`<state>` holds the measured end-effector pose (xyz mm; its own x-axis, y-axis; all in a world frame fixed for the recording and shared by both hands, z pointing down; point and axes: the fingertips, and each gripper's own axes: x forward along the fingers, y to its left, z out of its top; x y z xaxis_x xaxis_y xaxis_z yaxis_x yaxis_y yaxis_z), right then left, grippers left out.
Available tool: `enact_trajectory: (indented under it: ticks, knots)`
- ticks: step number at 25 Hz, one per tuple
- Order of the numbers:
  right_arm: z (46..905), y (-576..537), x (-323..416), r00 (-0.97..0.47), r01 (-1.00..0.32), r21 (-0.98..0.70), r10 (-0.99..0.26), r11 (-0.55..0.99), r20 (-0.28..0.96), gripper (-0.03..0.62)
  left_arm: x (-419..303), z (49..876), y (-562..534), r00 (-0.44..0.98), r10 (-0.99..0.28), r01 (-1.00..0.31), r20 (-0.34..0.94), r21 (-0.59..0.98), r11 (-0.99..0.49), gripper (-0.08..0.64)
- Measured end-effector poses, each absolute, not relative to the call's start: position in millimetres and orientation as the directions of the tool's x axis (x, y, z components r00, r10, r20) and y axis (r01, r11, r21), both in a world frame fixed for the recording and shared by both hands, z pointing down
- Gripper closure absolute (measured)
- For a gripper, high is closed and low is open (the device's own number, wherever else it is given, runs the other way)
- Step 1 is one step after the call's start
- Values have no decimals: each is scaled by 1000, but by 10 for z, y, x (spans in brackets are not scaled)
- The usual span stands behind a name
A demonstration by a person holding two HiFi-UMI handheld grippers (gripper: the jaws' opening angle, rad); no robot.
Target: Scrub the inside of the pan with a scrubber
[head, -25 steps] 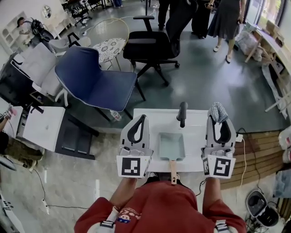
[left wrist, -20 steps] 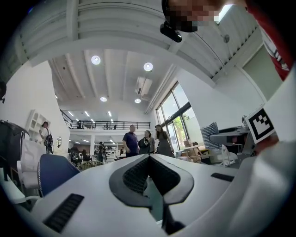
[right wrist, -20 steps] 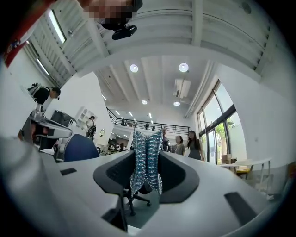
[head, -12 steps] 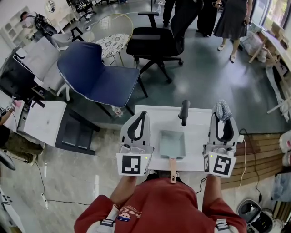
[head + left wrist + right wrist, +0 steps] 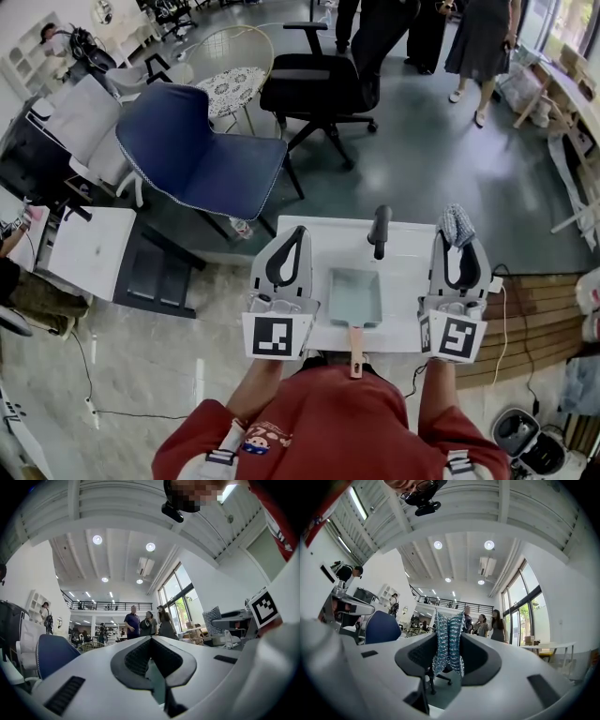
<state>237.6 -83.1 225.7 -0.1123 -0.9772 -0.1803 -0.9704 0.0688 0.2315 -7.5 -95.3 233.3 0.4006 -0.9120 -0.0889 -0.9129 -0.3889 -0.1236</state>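
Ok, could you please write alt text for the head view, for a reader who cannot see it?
Looking down, a person holds two grippers on either side of a pale green rectangular pan with a wooden handle, which lies on a small white table. The right gripper is shut on a blue-grey scrubber; the left gripper is shut and holds nothing.
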Motion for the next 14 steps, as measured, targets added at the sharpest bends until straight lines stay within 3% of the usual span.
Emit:
enact_trajectory:
  ticks: [14]
  knots:
    - [2283, -919, 2273, -134, -961, 263, -978, 89, -158, 425, -103, 2328, -984, 391, -916, -917, -93, -127, -379, 548]
